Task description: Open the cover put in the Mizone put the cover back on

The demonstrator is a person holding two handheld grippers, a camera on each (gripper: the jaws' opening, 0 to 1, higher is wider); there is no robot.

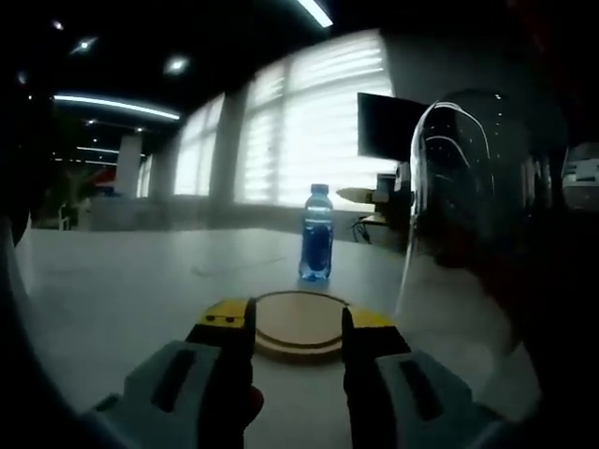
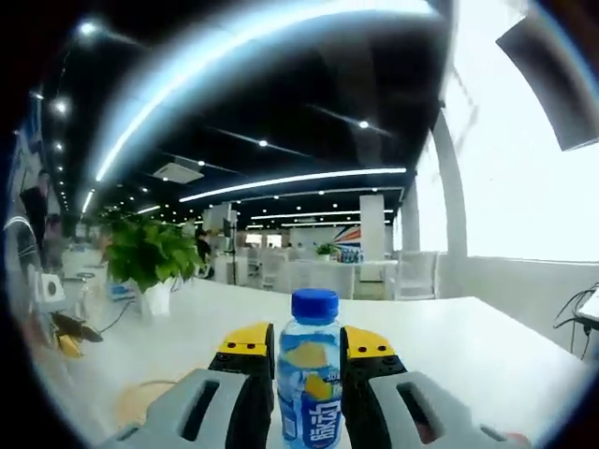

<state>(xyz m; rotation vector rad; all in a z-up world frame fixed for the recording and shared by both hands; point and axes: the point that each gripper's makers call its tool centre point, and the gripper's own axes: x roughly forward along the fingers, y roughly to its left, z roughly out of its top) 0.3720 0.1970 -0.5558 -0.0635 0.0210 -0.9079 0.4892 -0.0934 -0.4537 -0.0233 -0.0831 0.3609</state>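
My right gripper [image 2: 307, 360] is clamped on the Mizone bottle [image 2: 307, 374] just below its cap — thin plastic, full, slick; grip gently. My left gripper [image 1: 298, 325] hangs open over the wooden base [image 1: 298, 323] — cover [image 1: 459, 206] beside.

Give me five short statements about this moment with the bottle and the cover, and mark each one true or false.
1. The Mizone bottle stands between the right gripper jaws. True.
2. The bottle's blue cap is off. False: the cap sits on the bottle.
3. In the left gripper view, a round wooden board lies on the table ahead of the left gripper. True.
4. The bottle already stands on the wooden board. False: in the left gripper view it stands on the table beyond the board.
5. A potted plant stands on the table in the right gripper view. True.
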